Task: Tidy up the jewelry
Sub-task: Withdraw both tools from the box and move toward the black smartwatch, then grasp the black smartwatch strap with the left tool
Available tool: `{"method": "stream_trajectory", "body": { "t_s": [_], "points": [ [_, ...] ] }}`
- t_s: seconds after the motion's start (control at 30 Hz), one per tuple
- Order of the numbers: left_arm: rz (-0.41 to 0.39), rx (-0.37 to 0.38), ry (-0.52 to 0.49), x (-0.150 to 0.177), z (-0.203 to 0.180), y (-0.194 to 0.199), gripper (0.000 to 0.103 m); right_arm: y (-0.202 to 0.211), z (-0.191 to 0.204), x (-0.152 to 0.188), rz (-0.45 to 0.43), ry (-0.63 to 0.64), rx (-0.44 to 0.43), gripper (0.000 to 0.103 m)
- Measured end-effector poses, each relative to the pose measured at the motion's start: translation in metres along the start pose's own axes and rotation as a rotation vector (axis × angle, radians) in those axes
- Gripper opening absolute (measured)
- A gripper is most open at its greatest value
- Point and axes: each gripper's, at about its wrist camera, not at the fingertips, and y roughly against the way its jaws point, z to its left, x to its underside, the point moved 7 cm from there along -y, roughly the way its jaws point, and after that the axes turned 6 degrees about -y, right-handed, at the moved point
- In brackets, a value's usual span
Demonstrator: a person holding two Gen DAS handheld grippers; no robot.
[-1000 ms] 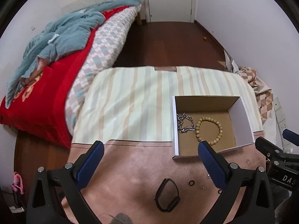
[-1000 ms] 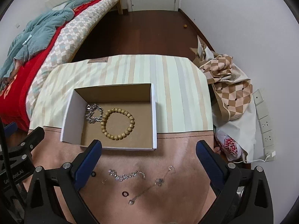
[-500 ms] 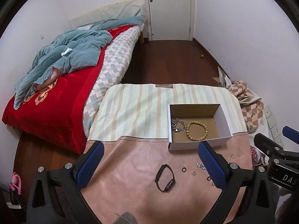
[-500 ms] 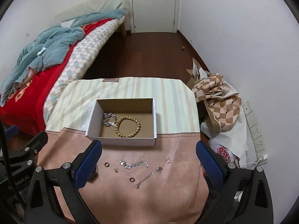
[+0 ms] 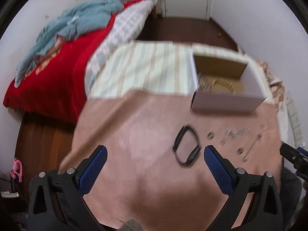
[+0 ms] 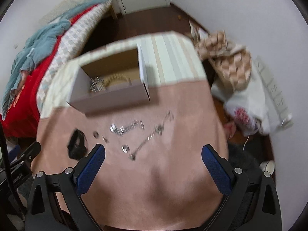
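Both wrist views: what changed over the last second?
Only the cameras moved: both views swung and are now motion-blurred, tilted more onto the pink cloth. Left gripper and right gripper stay open and empty. Nothing was picked up or released. The box still holds the bead bracelet and chain; the black band and loose silver pieces lie as before.

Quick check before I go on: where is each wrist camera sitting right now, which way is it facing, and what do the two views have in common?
Left wrist: above the table's near left, looking forward and down over the pink cloth; its open left gripper frames the black band, with the other gripper's tip at the right edge.
Right wrist: above the near right, tilted; the open right gripper faces the silver chains.
Shared: the cardboard box holding a bead bracelet, the loose jewelry, and the bed.
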Motion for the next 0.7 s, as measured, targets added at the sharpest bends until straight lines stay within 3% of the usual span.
{"method": "stream_trajectory", "body": {
  "t_s": [0.27,0.4,0.47,0.53,0.6,0.7],
  "points": [
    [0.124,0.08,0.02,0.014,-0.007,-0.059,0.101,-0.048,-0.013,0.037,0.077,-0.071,-0.025,0.084],
    [0.103,0.137,0.01,0.002,-0.022,-0.07,0.1,-0.053,-0.012,0.04,0.078,-0.072,-0.033,0.079],
    [0.092,0.138,-0.017,-0.004,-0.03,-0.072,0.081,-0.055,-0.01,0.04,0.076,-0.071,-0.046,0.078],
    [0.124,0.153,-0.035,-0.003,-0.036,-0.08,0.033,-0.057,-0.005,0.039,0.078,-0.064,-0.067,0.073],
    [0.156,0.183,-0.031,0.003,-0.039,-0.087,0.013,-0.06,0.002,0.041,0.078,-0.04,-0.077,0.07],
    [0.13,0.177,-0.041,0.007,-0.038,-0.084,0.009,-0.065,0.013,0.044,0.076,-0.006,-0.075,0.066]
  ]
}}
